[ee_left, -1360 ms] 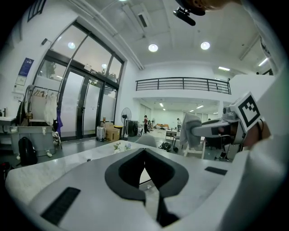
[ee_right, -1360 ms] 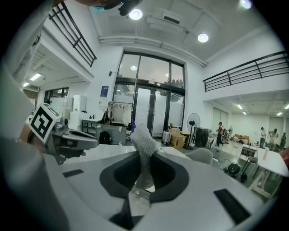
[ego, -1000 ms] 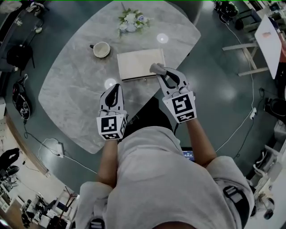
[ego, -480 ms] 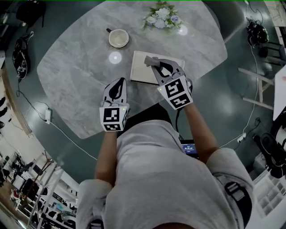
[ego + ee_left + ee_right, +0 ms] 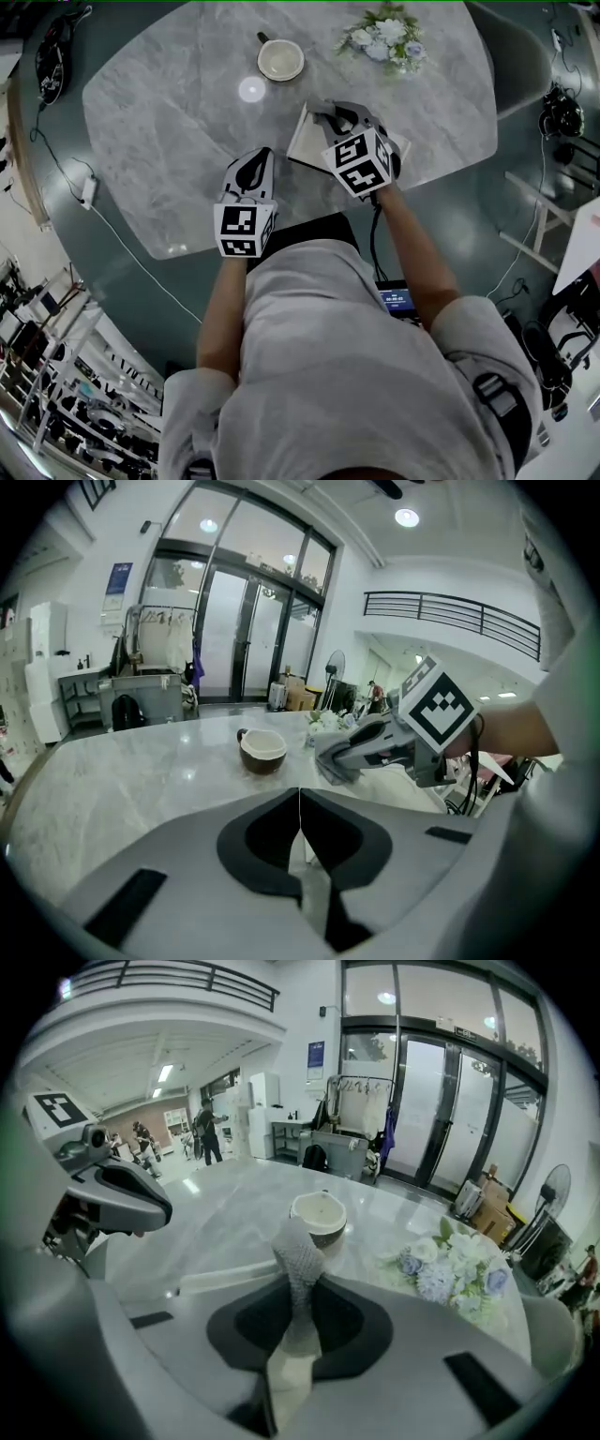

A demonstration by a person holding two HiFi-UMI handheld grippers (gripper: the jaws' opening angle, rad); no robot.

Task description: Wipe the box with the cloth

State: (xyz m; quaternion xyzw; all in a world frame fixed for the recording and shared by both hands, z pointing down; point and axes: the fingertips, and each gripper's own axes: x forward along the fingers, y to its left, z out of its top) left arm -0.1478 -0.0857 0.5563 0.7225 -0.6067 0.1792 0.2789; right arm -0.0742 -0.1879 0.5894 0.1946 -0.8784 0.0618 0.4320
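The cloth (image 5: 298,1258) is clamped between the jaws of the right tongs (image 5: 330,118), with its free end projecting past the tips. The box (image 5: 301,142) lies on the table (image 5: 159,131) directly beneath these tongs. The left tongs (image 5: 300,797) are held just left of the box, jaws closed together with nothing between them. A cup (image 5: 280,59) is set beyond both tongs, and flowers (image 5: 384,42) beyond the right tongs.
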